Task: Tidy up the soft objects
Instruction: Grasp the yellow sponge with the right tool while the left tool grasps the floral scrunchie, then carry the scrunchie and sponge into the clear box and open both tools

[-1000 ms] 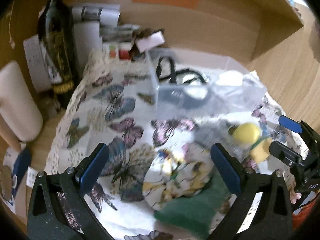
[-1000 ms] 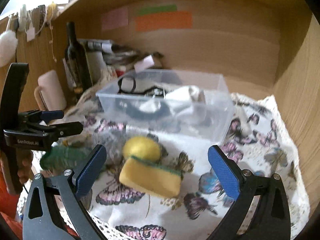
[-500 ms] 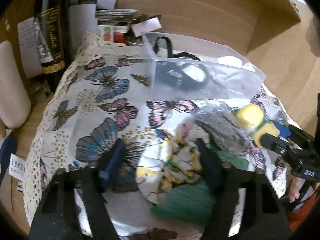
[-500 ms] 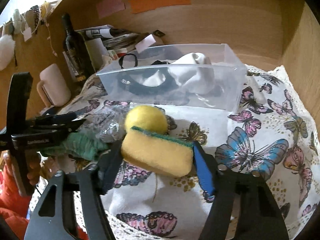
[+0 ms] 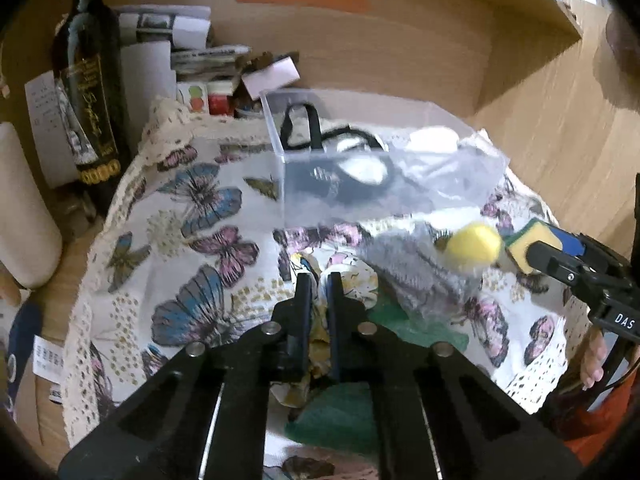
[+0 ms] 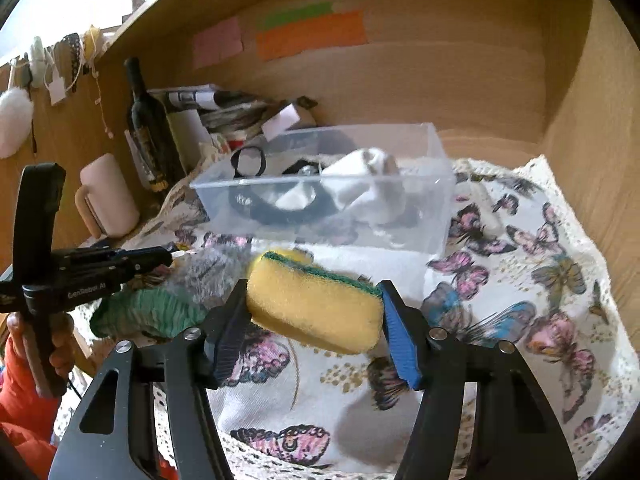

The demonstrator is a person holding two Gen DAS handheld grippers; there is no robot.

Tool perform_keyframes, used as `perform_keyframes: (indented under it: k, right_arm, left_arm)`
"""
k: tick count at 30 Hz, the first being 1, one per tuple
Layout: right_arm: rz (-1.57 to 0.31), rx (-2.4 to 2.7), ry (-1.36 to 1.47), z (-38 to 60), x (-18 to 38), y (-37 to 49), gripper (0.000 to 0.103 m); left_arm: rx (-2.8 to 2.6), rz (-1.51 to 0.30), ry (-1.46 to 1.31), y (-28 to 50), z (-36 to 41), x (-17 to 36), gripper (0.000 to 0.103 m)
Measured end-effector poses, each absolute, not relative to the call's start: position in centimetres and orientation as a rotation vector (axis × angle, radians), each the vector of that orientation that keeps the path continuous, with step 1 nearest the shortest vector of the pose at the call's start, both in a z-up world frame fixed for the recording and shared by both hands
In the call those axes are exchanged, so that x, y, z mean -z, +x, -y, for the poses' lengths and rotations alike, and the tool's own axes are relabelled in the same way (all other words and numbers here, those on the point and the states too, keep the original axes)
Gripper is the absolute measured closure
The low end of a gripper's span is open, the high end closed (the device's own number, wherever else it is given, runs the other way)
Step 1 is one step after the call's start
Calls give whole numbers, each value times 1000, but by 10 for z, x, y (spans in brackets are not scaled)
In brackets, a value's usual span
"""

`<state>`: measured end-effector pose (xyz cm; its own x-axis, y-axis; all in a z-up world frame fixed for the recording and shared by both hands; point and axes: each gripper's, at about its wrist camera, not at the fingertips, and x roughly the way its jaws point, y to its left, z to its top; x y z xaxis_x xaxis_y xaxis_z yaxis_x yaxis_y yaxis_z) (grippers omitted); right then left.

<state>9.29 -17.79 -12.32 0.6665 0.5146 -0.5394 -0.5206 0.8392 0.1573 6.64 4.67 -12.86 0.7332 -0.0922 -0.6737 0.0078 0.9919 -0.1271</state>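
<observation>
A butterfly-print cloth (image 6: 520,280) covers the work surface inside a wooden alcove, its lace edge showing at the left and front; on it, toward the back wall, sits a clear plastic box (image 6: 432,216) that holds a black strap and some white fabric; left of the box a dark wine bottle (image 5: 90,92) stands upright against the side, with a stack of papers and small cartons behind it and a pale pink mug (image 6: 108,196) nearer the edge.

In front of the box the soft things lie bunched together; a green cloth (image 6: 148,312) is crumpled at the left, a grey fuzzy piece (image 5: 416,268) lies against it, and a yellow ball (image 5: 474,246) rests just beside the grey piece, close under the box's front wall.

The right gripper (image 6: 316,324) has its two blue-padded fingers pressed against the short ends of a yellow sponge (image 6: 316,308) with a green scouring layer on its far side; the sponge sits tilted between them, in front of the box and outside it; whether it touches the cloth cannot be told.

The left gripper (image 5: 318,300) has its fingers drawn nearly together, pinching a fold of a floral fabric (image 5: 352,280) that lies on the butterfly cloth, with the green cloth just to its right and beneath it.
</observation>
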Motion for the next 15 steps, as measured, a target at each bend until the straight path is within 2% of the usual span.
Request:
perform_keyframes:
  k: [15]
  right_arm:
    - [-455, -552, 19, 193, 81, 110, 44]
  left_arm:
    - [52, -560, -75, 83, -41, 66, 97]
